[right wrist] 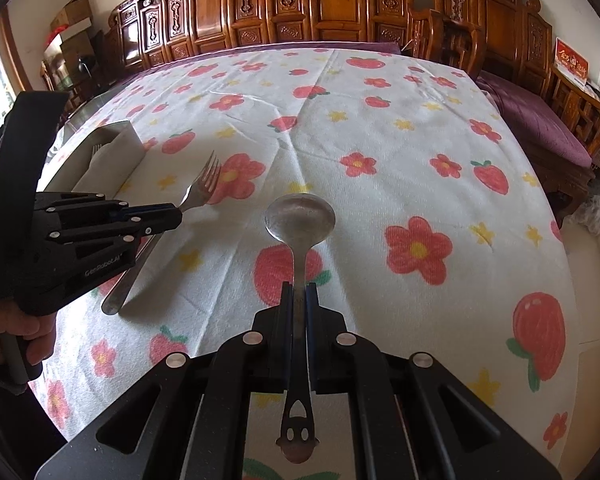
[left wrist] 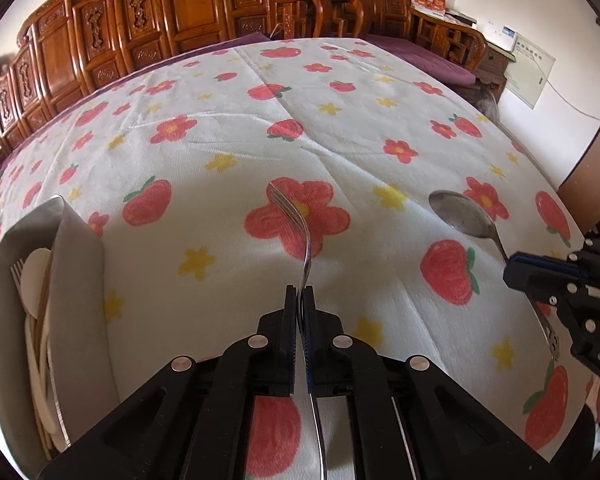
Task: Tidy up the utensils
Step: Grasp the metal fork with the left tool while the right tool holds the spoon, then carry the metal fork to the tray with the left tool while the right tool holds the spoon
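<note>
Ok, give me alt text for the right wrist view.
The right gripper is shut on a metal spoon above a flowered tablecloth. To its left, the left gripper grips a fork near a utensil box.

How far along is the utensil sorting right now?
Partly done: the grey box at the left already holds a fork, pale spoons and chopsticks. In hand: the left gripper is shut on the metal fork, and the right gripper is shut on the metal spoon. Left to do: both still need to go into the box.
</note>
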Tool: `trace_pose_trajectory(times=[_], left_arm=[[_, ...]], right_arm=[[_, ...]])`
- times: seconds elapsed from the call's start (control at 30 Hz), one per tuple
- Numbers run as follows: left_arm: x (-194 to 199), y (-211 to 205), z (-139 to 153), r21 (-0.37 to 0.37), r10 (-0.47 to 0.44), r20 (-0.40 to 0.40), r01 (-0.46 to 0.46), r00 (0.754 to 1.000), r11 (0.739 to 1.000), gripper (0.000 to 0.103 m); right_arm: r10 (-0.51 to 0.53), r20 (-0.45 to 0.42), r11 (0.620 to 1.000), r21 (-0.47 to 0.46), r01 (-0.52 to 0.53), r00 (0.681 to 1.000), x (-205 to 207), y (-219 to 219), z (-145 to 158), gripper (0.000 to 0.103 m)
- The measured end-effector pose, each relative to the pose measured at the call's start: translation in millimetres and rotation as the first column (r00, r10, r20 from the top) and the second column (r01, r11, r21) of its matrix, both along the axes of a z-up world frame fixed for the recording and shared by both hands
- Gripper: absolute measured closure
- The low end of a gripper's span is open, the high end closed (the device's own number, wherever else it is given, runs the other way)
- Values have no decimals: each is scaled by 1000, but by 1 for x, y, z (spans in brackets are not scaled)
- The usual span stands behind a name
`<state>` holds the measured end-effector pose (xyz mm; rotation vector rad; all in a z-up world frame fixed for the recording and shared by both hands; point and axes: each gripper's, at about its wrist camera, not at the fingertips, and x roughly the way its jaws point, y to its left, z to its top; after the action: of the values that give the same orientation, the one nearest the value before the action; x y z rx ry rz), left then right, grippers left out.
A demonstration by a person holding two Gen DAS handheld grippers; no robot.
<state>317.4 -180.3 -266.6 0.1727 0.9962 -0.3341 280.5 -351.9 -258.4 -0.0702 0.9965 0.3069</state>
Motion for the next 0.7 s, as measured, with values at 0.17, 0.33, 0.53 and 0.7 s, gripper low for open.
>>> trace_pose_trajectory(times=[0.17, 0.33, 0.53, 0.7], left_arm=[[-11, 5, 20, -10, -13, 29, 13, 999, 1000, 101], [-21, 14, 47, -31, -11, 74, 13, 997, 999, 101], [-34, 32, 81, -47, -3, 128, 9, 992, 999, 101], [-43, 52, 102, -50, 15, 163, -7, 987, 999, 101]], right_arm=[[8, 13, 1000, -3, -8, 1000, -3, 7, 9, 95], [24, 41, 1000, -4, -24, 999, -7, 21, 26, 95], [54, 72, 999, -1, -54, 996, -11, 44, 46, 95], [79, 91, 997, 1, -79, 993, -14, 63, 60, 95]])
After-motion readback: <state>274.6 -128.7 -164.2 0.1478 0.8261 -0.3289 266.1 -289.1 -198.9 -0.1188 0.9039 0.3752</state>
